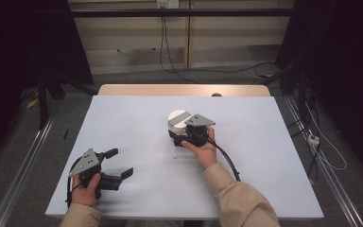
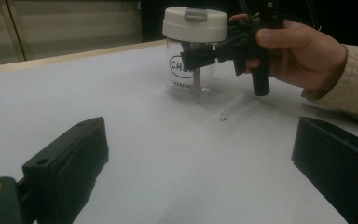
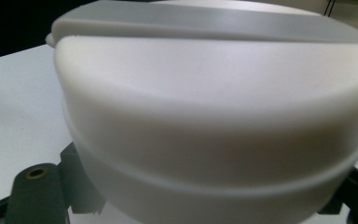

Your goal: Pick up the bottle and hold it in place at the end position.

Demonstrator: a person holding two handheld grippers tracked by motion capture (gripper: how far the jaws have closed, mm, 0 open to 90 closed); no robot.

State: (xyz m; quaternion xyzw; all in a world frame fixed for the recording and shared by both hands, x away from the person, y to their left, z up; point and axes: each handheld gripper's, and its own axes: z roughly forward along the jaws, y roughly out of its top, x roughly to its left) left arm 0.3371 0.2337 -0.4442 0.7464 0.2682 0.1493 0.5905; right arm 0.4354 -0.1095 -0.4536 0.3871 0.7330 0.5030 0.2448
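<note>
Jaws of the left gripper (image 1: 119,164) stand wide apart at the near-left corner of the white table (image 1: 123,123), holding nothing; in the left gripper view bare tabletop shows between them. The left hand (image 1: 86,188) holds it close to the near edge, its jaws aimed to the right across the surface.

Farther in, near the table's middle, the right hand (image 1: 202,149) holds the right gripper (image 1: 175,132) against a clear jar (image 2: 189,77) with a white lid (image 1: 178,117). The jar stands upright, its long axis vertical, lid on top with a grey bar (image 2: 196,14) across it, printed lettering on the glass facing the left gripper. In the left gripper view the right gripper's jaws sit on either side of the jar's body just under the lid, closed onto it as far as can be seen; the right gripper view has the lid looming directly above its jaws.

Open white surface lies on all sides of the jar, widest to the left and right. Beyond it a strip of wooden edge (image 1: 184,90) marks the far side of the table.
</note>
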